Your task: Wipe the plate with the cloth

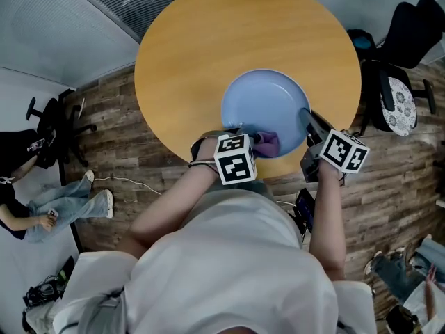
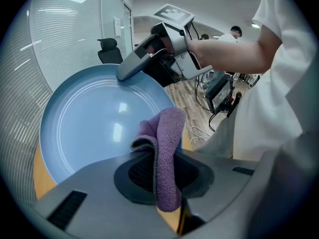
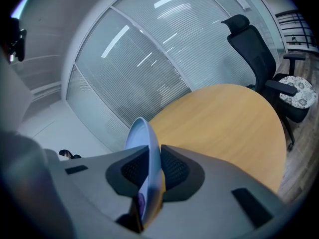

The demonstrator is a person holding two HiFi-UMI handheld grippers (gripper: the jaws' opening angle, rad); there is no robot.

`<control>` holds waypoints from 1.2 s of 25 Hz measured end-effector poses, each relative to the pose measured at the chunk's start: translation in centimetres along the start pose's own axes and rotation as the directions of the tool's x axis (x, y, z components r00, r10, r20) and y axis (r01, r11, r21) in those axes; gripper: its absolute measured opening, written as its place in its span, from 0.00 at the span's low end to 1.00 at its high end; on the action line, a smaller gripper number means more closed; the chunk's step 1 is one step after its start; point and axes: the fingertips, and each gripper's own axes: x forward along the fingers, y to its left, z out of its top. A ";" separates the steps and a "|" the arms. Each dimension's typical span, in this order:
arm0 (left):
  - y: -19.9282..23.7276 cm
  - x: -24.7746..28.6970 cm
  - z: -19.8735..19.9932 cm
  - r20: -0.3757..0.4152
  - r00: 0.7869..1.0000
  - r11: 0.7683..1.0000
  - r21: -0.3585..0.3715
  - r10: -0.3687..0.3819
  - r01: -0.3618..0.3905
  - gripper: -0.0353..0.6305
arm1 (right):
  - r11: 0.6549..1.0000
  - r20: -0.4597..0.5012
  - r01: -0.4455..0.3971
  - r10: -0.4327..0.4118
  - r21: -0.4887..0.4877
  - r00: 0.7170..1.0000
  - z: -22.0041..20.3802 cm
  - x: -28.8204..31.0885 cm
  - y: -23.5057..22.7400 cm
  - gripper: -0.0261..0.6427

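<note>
**Hidden or unclear**
- Left gripper (image 1: 256, 140): in the head view its marker cube covers the jaw tips. Its own view (image 2: 159, 176) shows the jaws clamped on the cloth.
- Cloth (image 2: 167, 148): purple and folded, with one end sticking up past the jaws. The lower end is cut off behind the gripper body. In the head view only a small purple patch (image 1: 268, 143) shows beside the cube.
- Right gripper (image 1: 306, 119): in its own view (image 3: 152, 171) both pads are closed on the plate's rim. The plate (image 3: 144, 133) appears there edge-on, so its face is unreadable.
- Whether the plate lies flat on the table or is tipped cannot be told.
- A person's torso and arms fill the lower part of the head view.

**Task item**
- Plate (image 1: 264, 106): pale blue and round, at the near edge of the table. The cloth is at its near rim and the right gripper is on its right rim. The left gripper view (image 2: 89, 123) shows its face most fully.

**Surface and room**
- Table (image 1: 208, 47): round, with a light wood top.
- Floor (image 1: 118, 138): dark wood planks.
- Office chair (image 1: 396, 82): black, to the right of the table.
- Glass partition (image 3: 149, 59): has horizontal blinds and stands beyond the table.
- Seated person (image 1: 42, 200): at the left edge of the head view, partly cut off.
</note>
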 end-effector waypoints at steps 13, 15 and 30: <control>-0.1 0.0 2.3 0.056 0.998 1.000 -0.002 -0.002 0.002 0.15 | 0.999 -0.021 -0.028 0.029 0.041 0.999 -1.5 1.4 1.2 0.13; 0.4 -0.2 2.7 0.067 0.998 1.000 0.003 0.018 -0.018 0.15 | 0.999 -0.027 -0.028 0.029 0.041 0.999 -1.8 1.7 1.4 0.13; 1.3 -0.9 3.7 0.074 0.995 0.997 0.039 0.069 -0.072 0.15 | 0.997 -0.018 -0.045 0.046 0.069 0.999 -2.0 2.5 1.7 0.13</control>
